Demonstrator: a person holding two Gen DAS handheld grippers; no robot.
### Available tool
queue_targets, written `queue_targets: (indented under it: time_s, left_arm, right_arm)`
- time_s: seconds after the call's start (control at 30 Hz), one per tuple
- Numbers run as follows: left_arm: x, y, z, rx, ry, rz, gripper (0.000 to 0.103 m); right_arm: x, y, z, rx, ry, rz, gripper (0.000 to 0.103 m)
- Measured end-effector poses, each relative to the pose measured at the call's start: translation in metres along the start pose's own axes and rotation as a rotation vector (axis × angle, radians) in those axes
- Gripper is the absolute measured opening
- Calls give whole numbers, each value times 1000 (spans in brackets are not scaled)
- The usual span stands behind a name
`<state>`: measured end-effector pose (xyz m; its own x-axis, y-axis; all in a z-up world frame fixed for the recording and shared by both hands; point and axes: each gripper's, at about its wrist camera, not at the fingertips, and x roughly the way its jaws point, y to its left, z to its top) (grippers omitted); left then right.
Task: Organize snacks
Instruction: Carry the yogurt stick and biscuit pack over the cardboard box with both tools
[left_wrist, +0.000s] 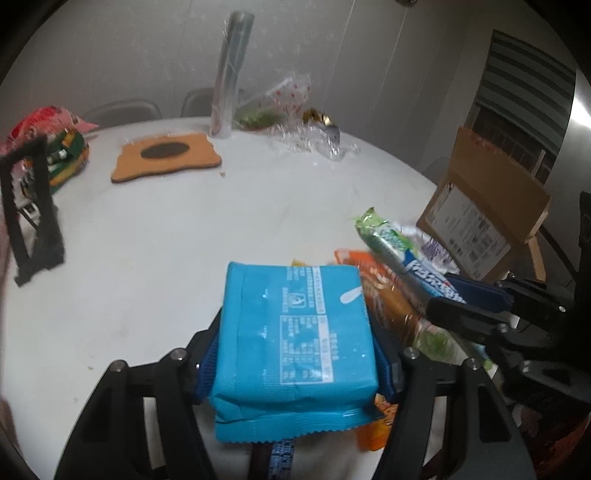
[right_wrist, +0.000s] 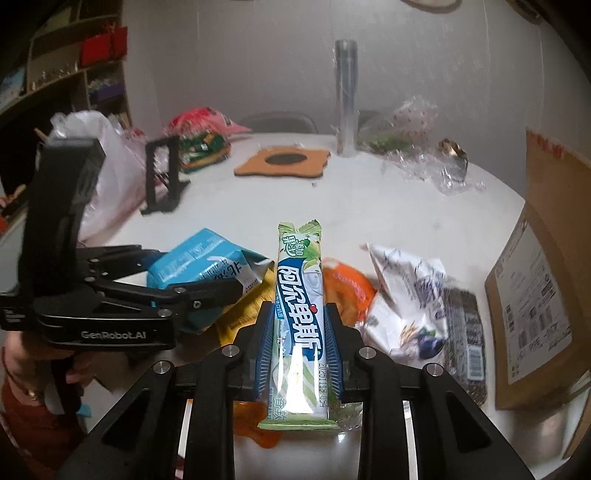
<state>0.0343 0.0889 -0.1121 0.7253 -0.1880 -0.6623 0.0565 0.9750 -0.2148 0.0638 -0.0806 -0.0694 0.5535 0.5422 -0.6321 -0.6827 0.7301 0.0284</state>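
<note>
Above the white surface (left_wrist: 147, 229), left tongs (left_wrist: 295, 332) are clamped on a blue snack pack (left_wrist: 291, 325). Right tongs (right_wrist: 299, 339) grip a green-and-blue candy stick (right_wrist: 301, 314) (lengthwise), over loose snack wrappers (right_wrist: 402, 295) beside a cardboard box (right_wrist: 535, 302).

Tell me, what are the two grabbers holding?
Left gripper pinches the blue snack pack by its sides. Right gripper pinches the green candy stick around its lower middle.
</note>
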Motion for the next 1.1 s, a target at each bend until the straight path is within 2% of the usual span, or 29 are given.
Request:
queue_targets:
  time_s: [0.13, 0.27, 0.4, 0.53, 0.63, 0.73, 0.9, 1.1]
  left_arm:
    - [-35, -10, 21, 33, -82, 22, 63]
    - [-73, -33, 51, 96, -176, 11, 63]
    - [-100, -73, 87, 191, -230, -71, 63]
    - [-103, -126, 119, 304, -228, -146, 63]
    - [-90, -174, 143, 396, -177, -239, 63]
    - [-69, -215, 159, 464, -121, -299, 63]
    - [-17, -260, 172, 528, -1, -300, 63]
    - [27, -266, 174, 528, 82, -294, 63]
  right_arm:
    - [-36, -7, 23, -16, -62, 82, 22]
    - [-82, -24, 43, -20, -148, 92, 22]
    - [-127, -57, 55, -18, -206, 60, 22]
    - [-153, -98, 57, 18, -208, -9, 22]
    - [-160, -140, 55, 70, -161, -68, 22]
    - [-149, -170, 52, 94, -84, -114, 22]
    - [-110, -211, 44, 124, 84, -116, 22]
    - [-61, -235, 41, 117, 264, -90, 22]
